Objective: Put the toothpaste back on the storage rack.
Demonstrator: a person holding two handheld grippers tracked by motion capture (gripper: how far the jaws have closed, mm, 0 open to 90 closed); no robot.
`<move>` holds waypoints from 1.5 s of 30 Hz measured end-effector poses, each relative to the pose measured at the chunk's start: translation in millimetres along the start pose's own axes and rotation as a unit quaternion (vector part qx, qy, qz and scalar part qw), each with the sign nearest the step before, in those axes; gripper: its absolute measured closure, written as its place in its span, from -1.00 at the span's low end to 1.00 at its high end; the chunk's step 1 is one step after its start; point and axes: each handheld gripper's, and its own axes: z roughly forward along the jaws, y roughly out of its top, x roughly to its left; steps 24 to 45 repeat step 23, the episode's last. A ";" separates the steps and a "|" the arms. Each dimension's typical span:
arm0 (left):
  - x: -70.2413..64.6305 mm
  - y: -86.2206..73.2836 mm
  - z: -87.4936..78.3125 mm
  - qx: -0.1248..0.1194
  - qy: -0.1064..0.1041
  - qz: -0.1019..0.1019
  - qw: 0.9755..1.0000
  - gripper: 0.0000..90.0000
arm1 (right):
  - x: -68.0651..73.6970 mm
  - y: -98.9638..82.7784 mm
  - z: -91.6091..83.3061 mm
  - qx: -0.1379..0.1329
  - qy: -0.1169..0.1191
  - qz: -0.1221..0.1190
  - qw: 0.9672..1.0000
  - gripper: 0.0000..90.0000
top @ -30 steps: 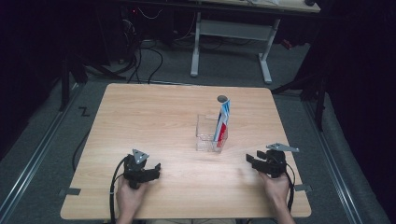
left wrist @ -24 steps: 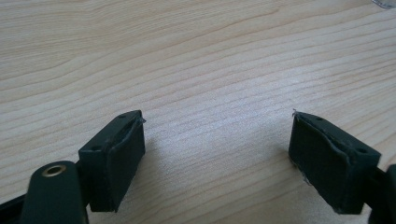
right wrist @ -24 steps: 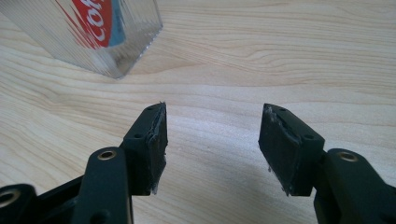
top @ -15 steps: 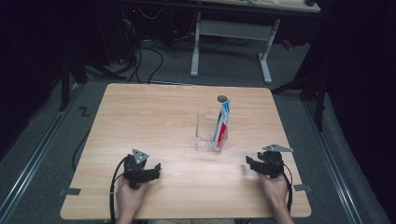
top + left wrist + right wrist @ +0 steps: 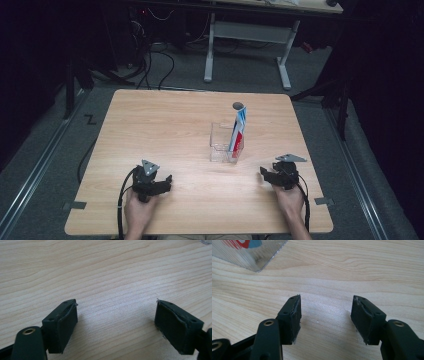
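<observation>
A clear plastic holder [image 5: 223,146] stands right of the table's middle, with a red, white and blue tube [image 5: 238,128] upright in it, leaning on its right wall. My left gripper [image 5: 168,181] rests at the near left, its jaws open and pointing right. In the left gripper view, the left gripper [image 5: 116,305] has bare wood between its pads. My right gripper [image 5: 263,173] lies at the near right, just right of and nearer than the holder. It is open and points left. In the right gripper view, the right gripper [image 5: 326,300] is empty, and the holder's corner [image 5: 249,255] lies ahead on the left.
The wooden table [image 5: 165,125] has its near edge just behind both hands. A cable [image 5: 120,210] loops from the left gripper. A metal desk frame [image 5: 247,47] and cords stand on the floor beyond the far edge.
The right gripper has edged slightly to the left. The left gripper, the holder and the tube have not moved.
</observation>
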 end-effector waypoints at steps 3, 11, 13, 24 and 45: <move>0.0 0.0 0.0 0.000 0.000 0.000 1.000 -0.58 | 1.1 -0.4 2.5 0.004 -0.002 0.000 1.000 -0.08; 0.1 0.0 0.0 0.000 0.000 0.000 1.000 -0.58 | 4.9 -1.7 8.1 -0.009 -0.017 -0.027 0.999 -0.13; 0.0 -0.1 -0.1 0.000 0.000 0.000 1.000 -0.58 | 3.6 -4.8 9.6 -0.026 -0.015 -0.030 0.999 -0.13; 0.1 -0.2 -0.2 0.000 -0.001 0.000 1.000 -0.58 | 3.8 -5.1 9.3 -0.025 -0.014 -0.028 0.999 -0.14; 0.1 -0.2 -0.2 0.000 -0.001 0.000 1.000 -0.58 | 3.8 -5.1 9.3 -0.025 -0.014 -0.028 0.999 -0.14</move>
